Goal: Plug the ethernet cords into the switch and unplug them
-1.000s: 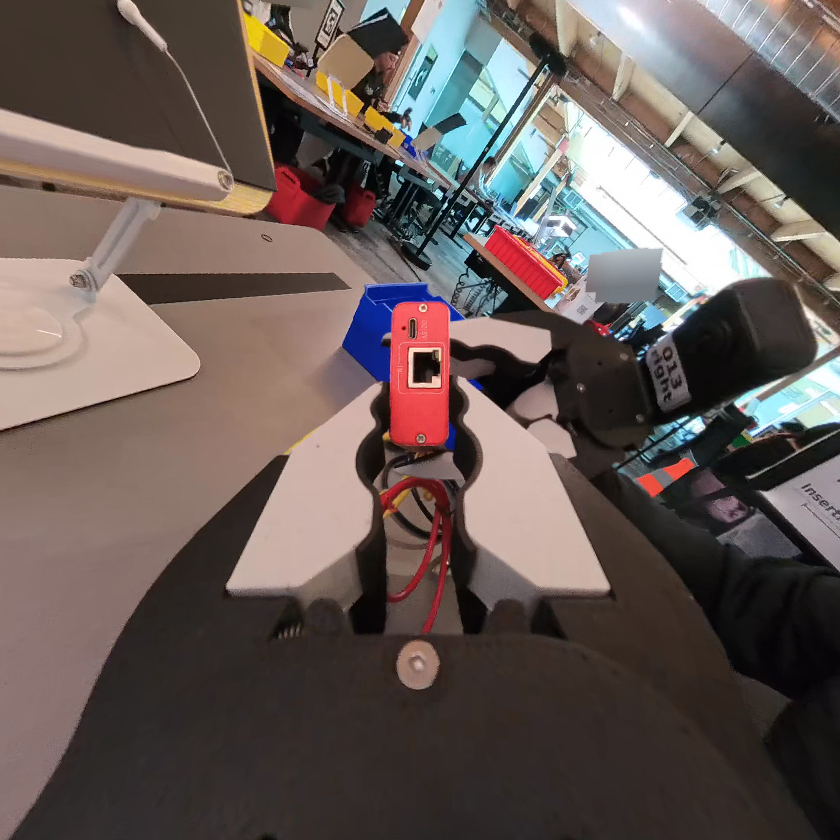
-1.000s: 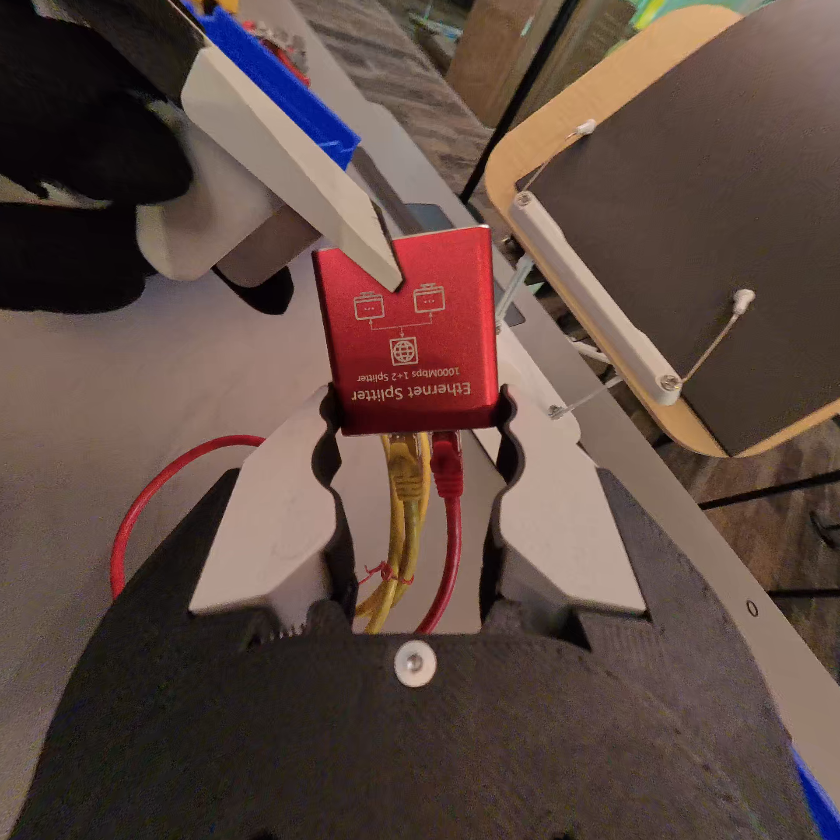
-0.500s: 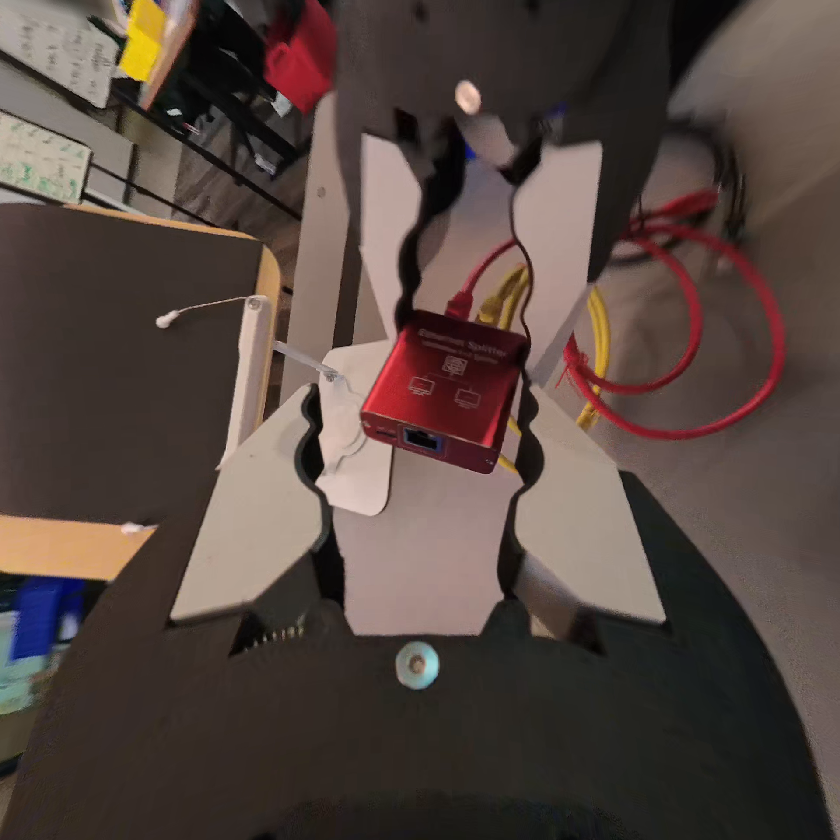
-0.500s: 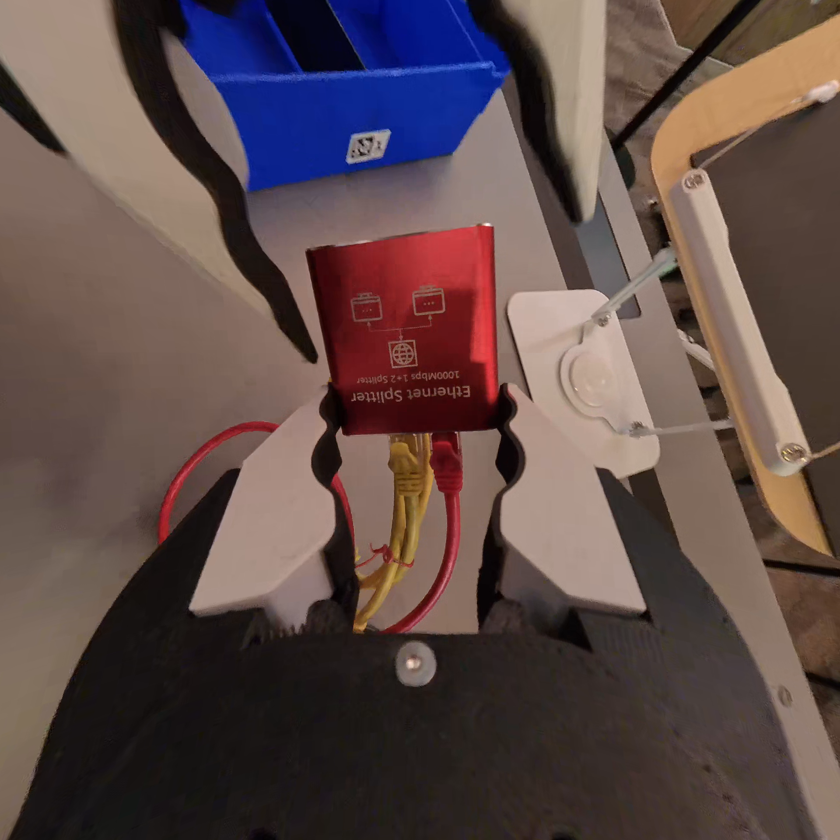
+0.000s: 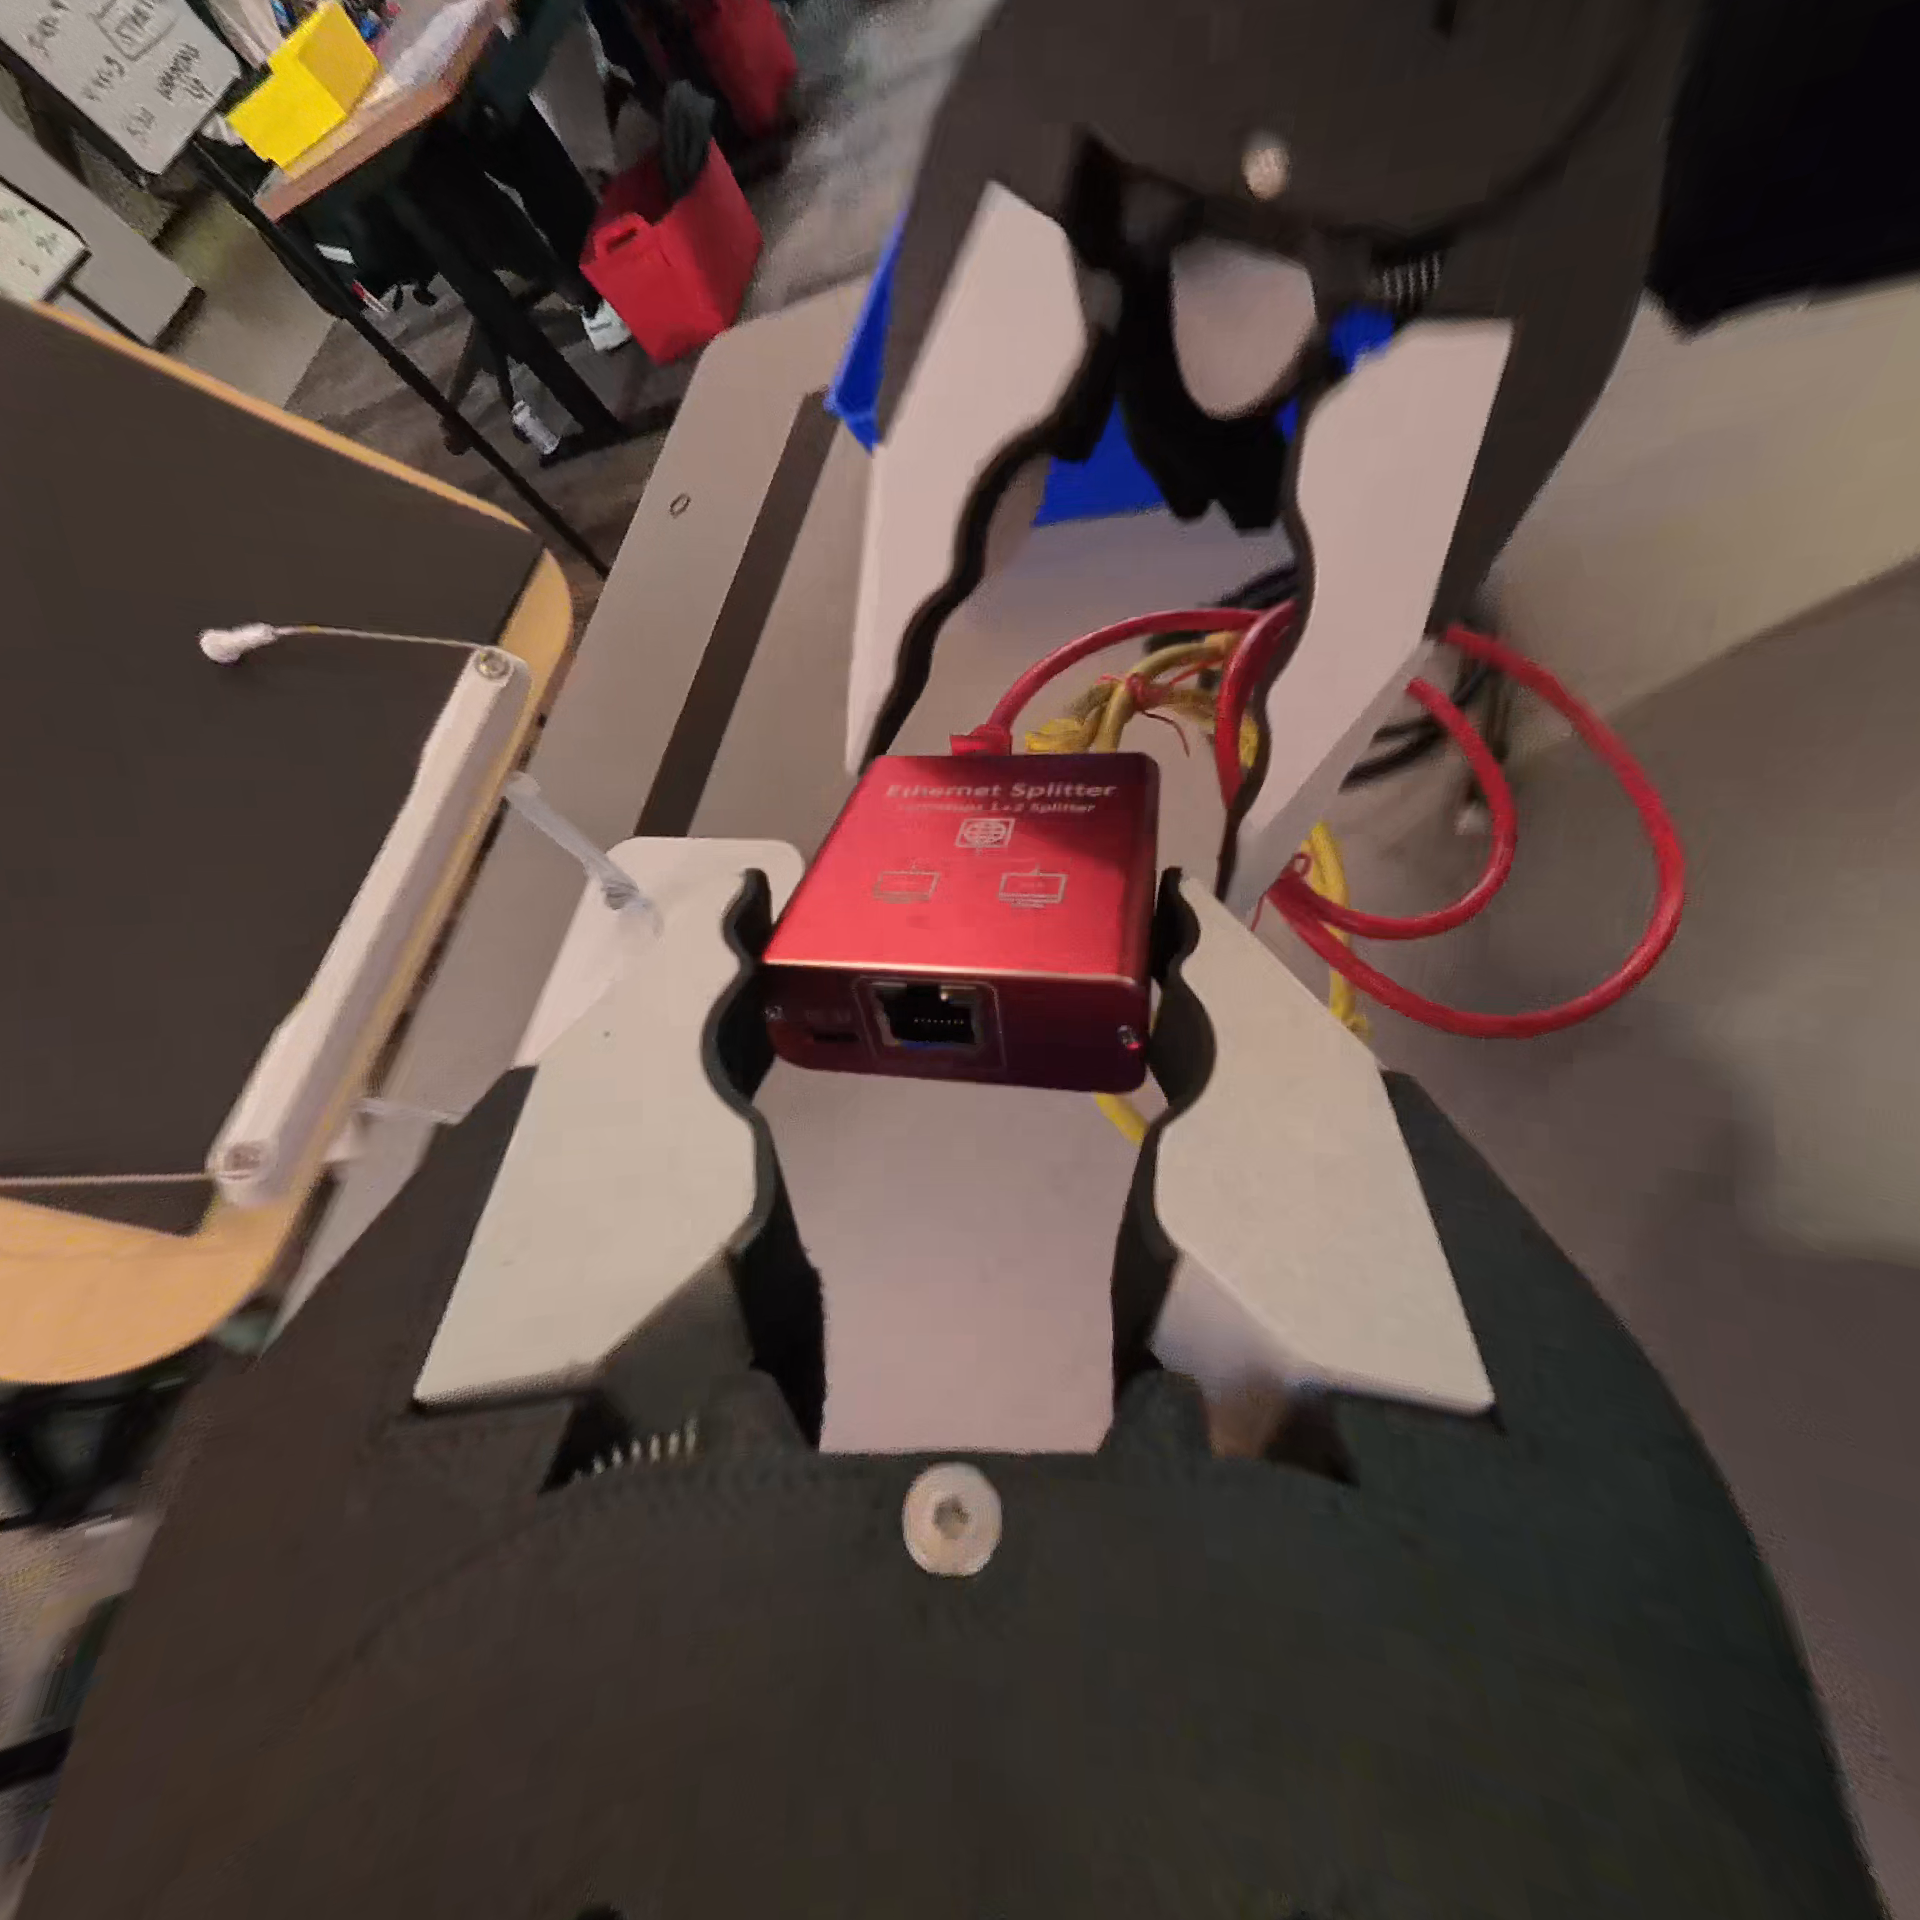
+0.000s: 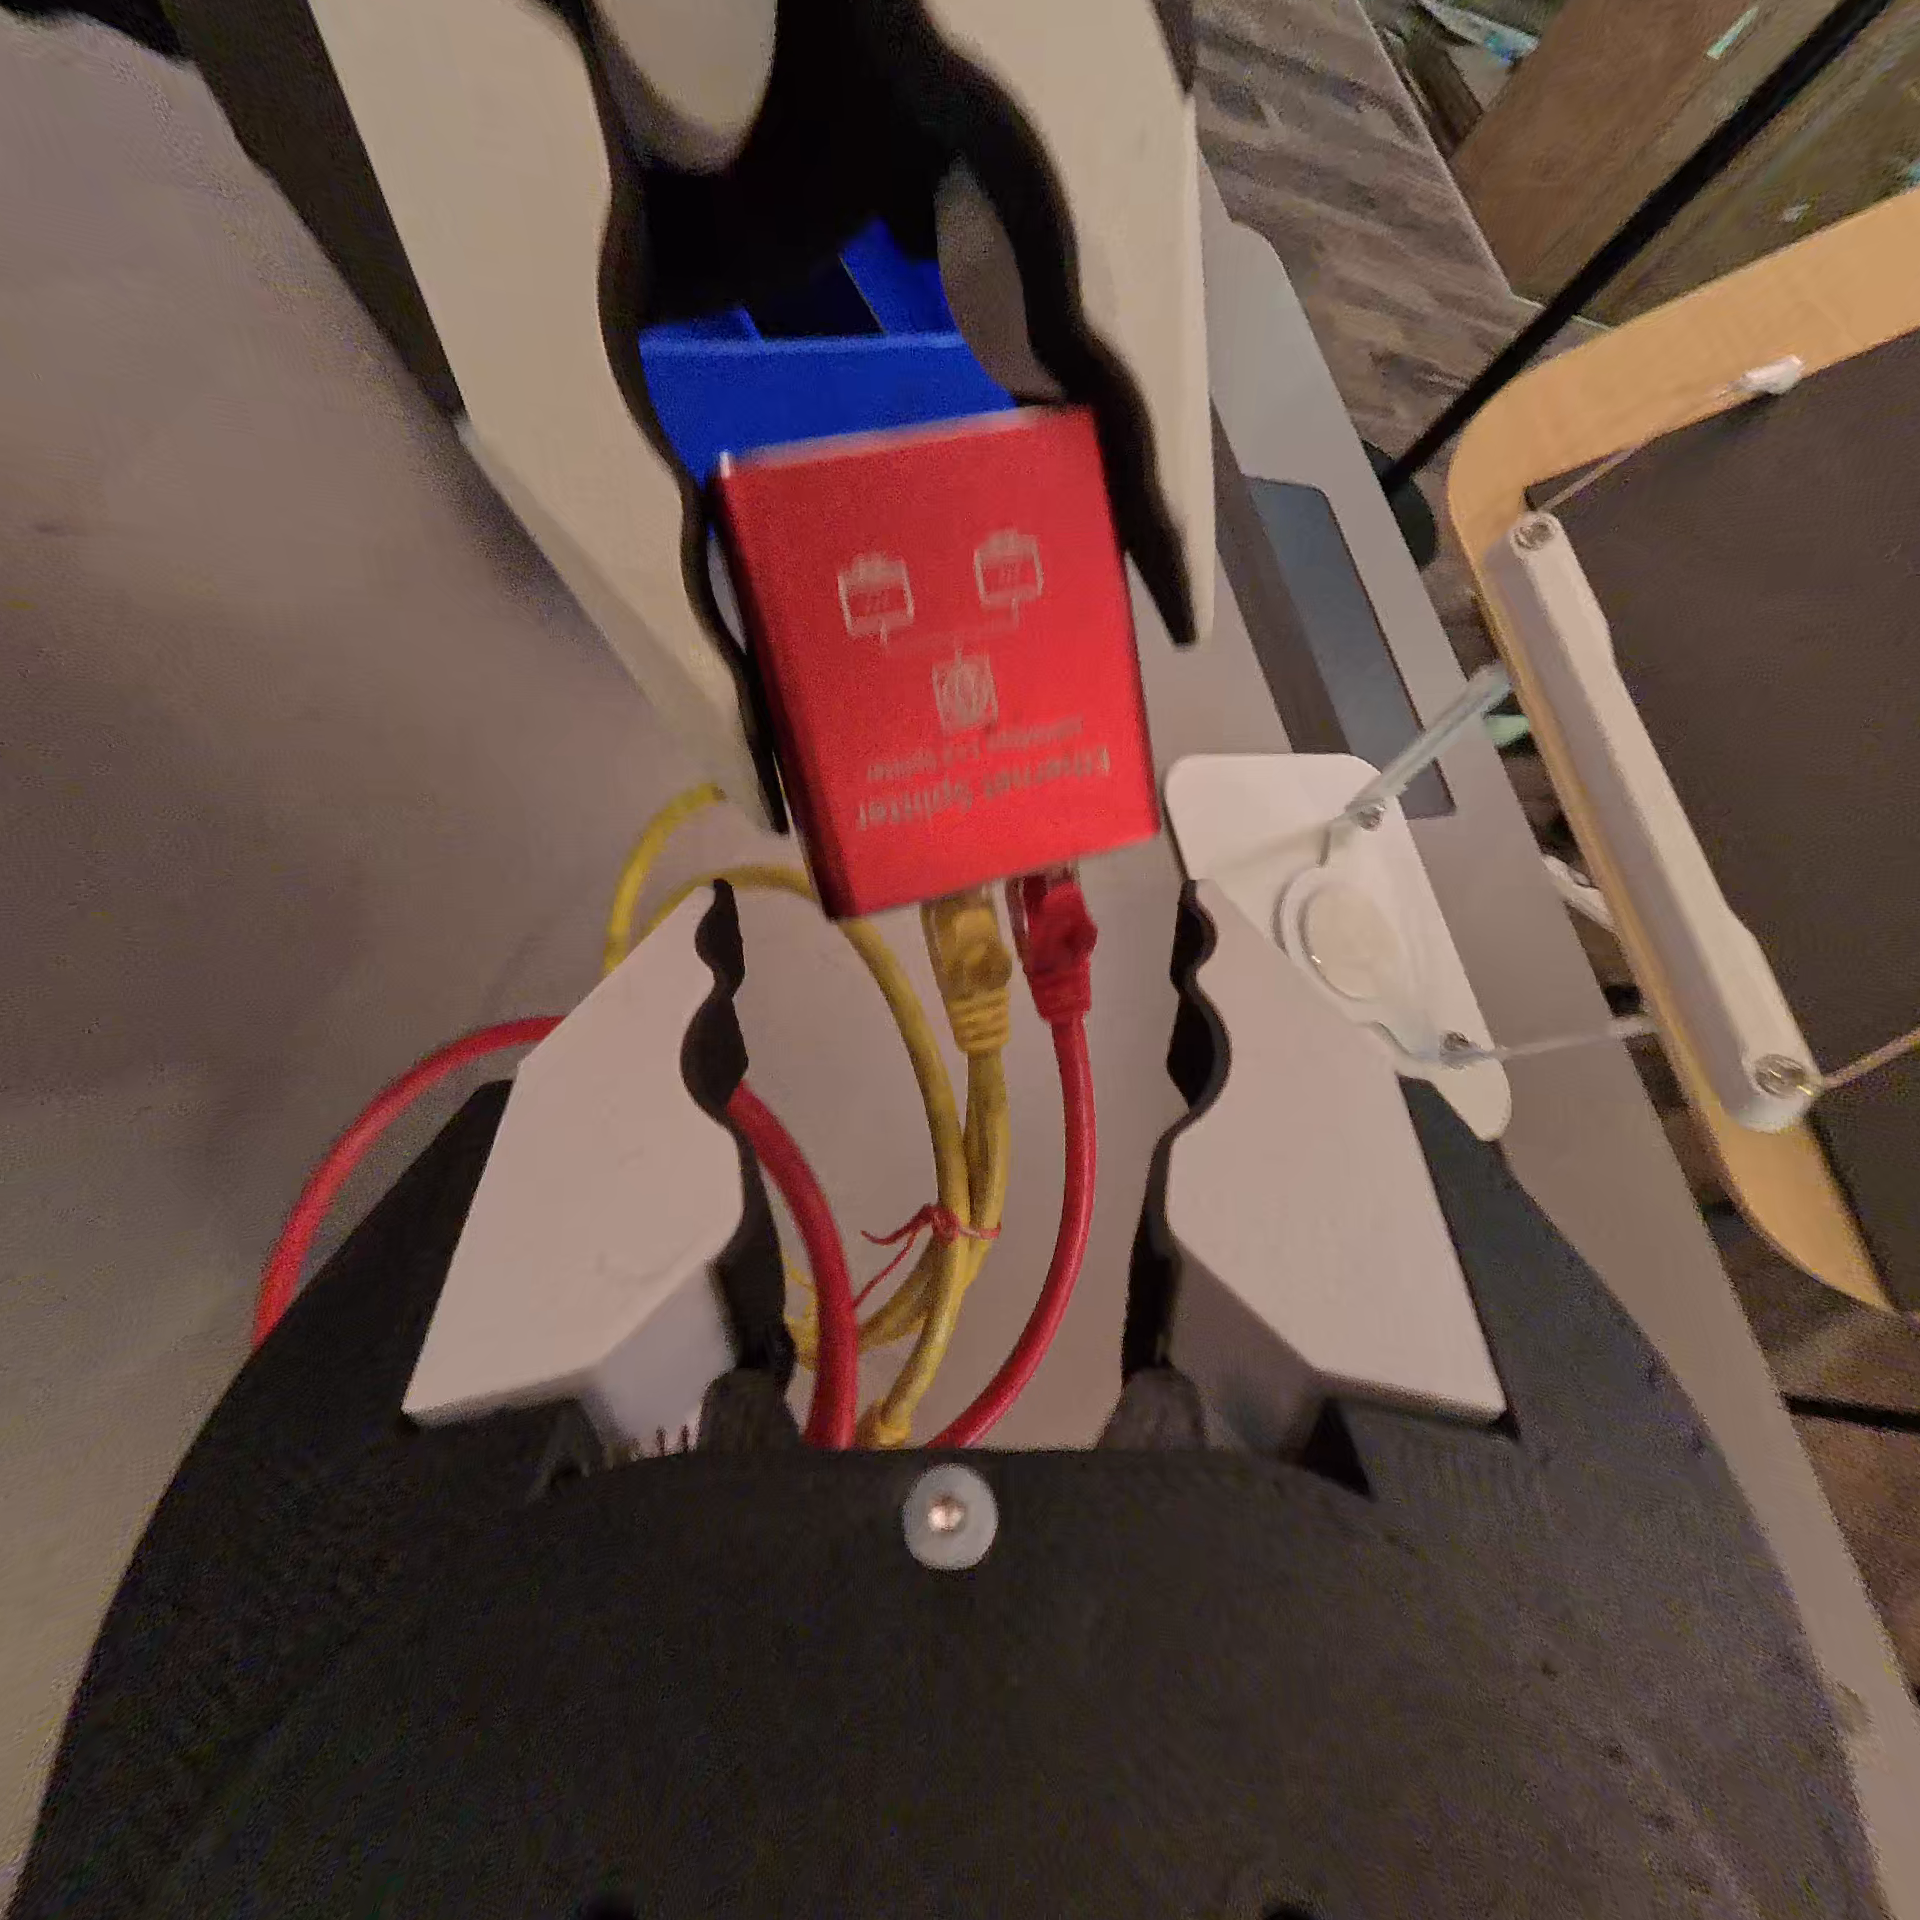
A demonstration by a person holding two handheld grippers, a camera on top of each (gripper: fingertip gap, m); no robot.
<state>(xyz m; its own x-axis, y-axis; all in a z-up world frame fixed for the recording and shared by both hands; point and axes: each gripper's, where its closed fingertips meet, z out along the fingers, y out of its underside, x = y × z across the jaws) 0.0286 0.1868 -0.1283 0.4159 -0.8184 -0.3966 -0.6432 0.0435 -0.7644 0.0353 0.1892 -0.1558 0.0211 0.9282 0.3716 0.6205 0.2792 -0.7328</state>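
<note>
So the little red metal box [image 5: 961,925] has both cords in it on one end: a yellow plug [image 6: 971,971] and a red plug [image 6: 1055,951] sitting side by side. The port on the opposite end is empty. Plugging in looks done; the unplugging is what's left, I'd guess.

The box is held just above the grey table [image 5: 1714,935], pinched by its sides in the left claw [image 5: 956,987]. The right claw [image 6: 951,935] hangs spread apart around the plugs, gripping nothing. Loose red and yellow loops trail behind, and a blue bin [image 6: 810,395] sits farther back.
</note>
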